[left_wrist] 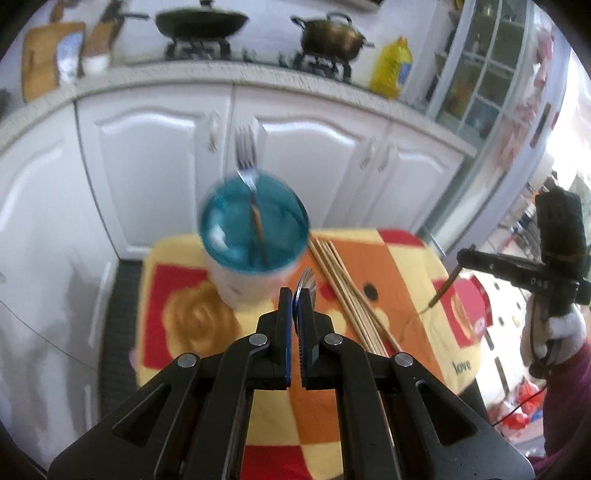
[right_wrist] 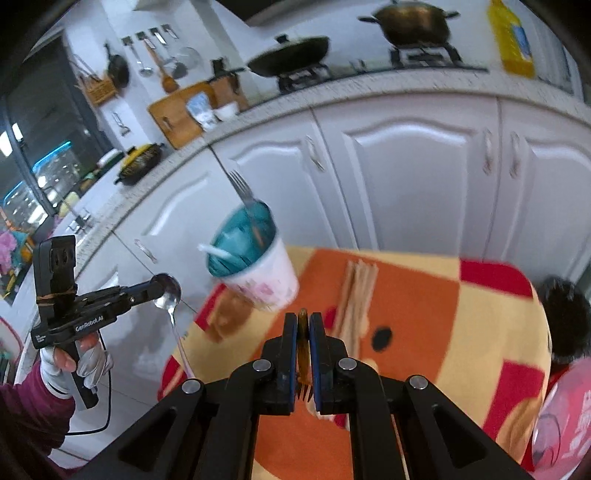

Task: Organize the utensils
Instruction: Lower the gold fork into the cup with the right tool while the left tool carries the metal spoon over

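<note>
A white cup [left_wrist: 240,284] with a teal inside stands on the cloth-covered table [left_wrist: 399,266], and a metal fork [left_wrist: 245,155] stands in it. Wooden chopsticks [left_wrist: 343,291] lie on the cloth right of the cup. My left gripper [left_wrist: 295,295] hangs above the table, shut on the bowl of a metal spoon [right_wrist: 168,291] whose handle dangles down. The right wrist view shows this gripper [right_wrist: 155,286] left of the cup [right_wrist: 266,280]. My right gripper [right_wrist: 303,317] is shut on a brown-handled fork [right_wrist: 303,343], above the cloth near the chopsticks [right_wrist: 356,295].
White cabinet doors [left_wrist: 155,166] rise right behind the table. On the counter above sit a wok [left_wrist: 201,22], a pot [left_wrist: 332,35] and a yellow bottle [left_wrist: 393,66]. A gloved hand [right_wrist: 66,363] holds the left gripper. A white stick [right_wrist: 214,252] leans in the cup.
</note>
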`<state>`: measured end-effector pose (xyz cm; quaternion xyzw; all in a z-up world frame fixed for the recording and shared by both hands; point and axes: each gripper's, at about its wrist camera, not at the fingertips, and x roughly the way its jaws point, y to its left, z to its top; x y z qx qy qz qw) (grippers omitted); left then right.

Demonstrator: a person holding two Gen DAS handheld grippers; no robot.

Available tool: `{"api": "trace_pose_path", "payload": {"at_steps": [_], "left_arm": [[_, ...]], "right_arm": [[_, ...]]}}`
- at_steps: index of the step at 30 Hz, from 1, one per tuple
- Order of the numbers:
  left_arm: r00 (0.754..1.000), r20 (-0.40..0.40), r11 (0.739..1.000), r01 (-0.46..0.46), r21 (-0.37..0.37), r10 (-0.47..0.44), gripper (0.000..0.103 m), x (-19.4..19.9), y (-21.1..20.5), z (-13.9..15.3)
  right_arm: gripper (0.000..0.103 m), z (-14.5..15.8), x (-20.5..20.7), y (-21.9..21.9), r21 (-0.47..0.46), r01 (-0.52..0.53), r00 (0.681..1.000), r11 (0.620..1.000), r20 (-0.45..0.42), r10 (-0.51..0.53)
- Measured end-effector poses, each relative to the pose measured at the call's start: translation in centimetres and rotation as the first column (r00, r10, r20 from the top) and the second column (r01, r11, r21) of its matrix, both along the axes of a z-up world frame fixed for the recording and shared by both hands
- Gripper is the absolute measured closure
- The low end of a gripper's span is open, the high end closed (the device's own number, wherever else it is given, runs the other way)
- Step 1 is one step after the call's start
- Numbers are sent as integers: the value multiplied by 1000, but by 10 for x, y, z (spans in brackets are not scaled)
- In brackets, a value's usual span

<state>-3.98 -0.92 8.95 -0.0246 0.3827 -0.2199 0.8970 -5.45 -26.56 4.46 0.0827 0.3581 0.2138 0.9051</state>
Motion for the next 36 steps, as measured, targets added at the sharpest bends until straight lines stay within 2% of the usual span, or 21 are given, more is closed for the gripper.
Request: {"api": "trace_pose_path", "payload": {"at_steps": [7,10,14,18,21,29,34,36], "left_arm": [[982,142,992,-124,10,122,102,27,23,49],[960,211,980,-195,27,185,102,45,26,66],[926,296,961,-266,74,233,102,71,22,76],[911,333,943,-303,141,243,102,99,8,66],[909,336,933,-315,174,245,102,115,-1,51],[897,384,901,-338,273,221,102,131,-24,18],[905,377,898,-321,300,197,102,132,-35,2],[916,355,899,-305,316,186,102,131,-39,-9]], "right_arm": [[97,49,30,36,-9,-57,993,998,104,57],[97,67,49,51,-7,-72,989,997,127,72],[97,75,75,69,-32,-82,987,996,139,85],[97,72,101,86,-52,-84,987,995,130,90],[97,62,120,94,-66,-82,990,994,111,89],[97,16,158,101,-60,-88,996,994,10,89],[97,-6,167,105,-46,-106,994,993,-43,104],[97,-13,169,107,-51,-113,992,992,-60,110]]}}
